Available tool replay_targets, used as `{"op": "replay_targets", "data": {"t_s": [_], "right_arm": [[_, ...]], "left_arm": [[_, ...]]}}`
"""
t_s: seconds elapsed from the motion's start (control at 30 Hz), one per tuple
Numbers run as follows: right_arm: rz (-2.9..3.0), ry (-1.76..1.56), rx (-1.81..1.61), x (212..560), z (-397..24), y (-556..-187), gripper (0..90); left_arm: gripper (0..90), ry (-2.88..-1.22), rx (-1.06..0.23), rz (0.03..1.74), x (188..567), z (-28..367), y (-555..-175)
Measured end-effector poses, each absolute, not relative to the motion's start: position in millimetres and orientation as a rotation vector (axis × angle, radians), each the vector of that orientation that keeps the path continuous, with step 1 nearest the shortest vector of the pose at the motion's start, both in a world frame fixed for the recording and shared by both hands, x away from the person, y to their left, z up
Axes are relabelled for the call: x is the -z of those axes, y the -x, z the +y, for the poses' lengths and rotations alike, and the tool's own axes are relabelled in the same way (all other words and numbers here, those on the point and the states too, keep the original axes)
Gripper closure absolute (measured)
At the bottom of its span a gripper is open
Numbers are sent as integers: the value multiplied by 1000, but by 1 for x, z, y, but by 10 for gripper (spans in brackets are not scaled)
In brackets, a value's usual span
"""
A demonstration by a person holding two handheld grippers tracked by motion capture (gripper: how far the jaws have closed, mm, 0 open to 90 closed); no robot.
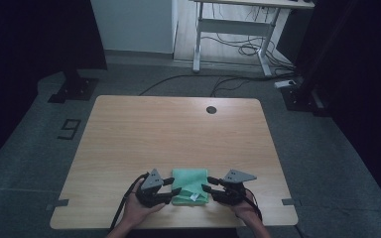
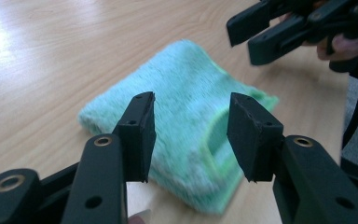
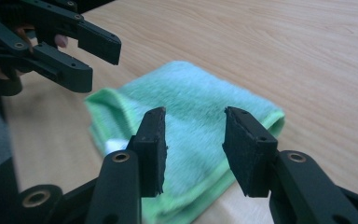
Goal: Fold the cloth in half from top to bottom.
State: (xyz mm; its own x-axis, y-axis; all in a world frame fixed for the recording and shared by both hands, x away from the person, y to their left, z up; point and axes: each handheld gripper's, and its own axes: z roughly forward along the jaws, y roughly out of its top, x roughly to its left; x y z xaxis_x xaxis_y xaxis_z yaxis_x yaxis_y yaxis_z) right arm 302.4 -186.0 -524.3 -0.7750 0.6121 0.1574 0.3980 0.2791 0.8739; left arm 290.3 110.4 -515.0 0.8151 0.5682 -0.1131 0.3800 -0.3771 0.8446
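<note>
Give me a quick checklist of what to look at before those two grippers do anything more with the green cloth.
1. Cloth lies folded and flat on the table: ok.
2. Left gripper open, nothing between its jaws: ok.
3. Right gripper open, nothing between its jaws: ok.
4. Grippers sit at opposite sides of the cloth, facing each other: ok.
5. Folded edges line up neatly: cannot tell; one corner looks a little loose in the left gripper view.
6. Cloth sits clear of the table's near edge: ok.
</note>
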Motion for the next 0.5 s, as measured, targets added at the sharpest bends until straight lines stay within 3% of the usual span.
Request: {"op": "replay_targets", "data": {"t_s": [0.23, 0.5], "right_arm": [[2377, -937, -1407, 531, -162, -322, 580], [2457, -891, -1366, 539, -151, -311, 549]], "left_arm": [[530, -2004, -223, 747, 516, 98, -318], [512, -2126, -167, 726, 528, 88, -322]]}}
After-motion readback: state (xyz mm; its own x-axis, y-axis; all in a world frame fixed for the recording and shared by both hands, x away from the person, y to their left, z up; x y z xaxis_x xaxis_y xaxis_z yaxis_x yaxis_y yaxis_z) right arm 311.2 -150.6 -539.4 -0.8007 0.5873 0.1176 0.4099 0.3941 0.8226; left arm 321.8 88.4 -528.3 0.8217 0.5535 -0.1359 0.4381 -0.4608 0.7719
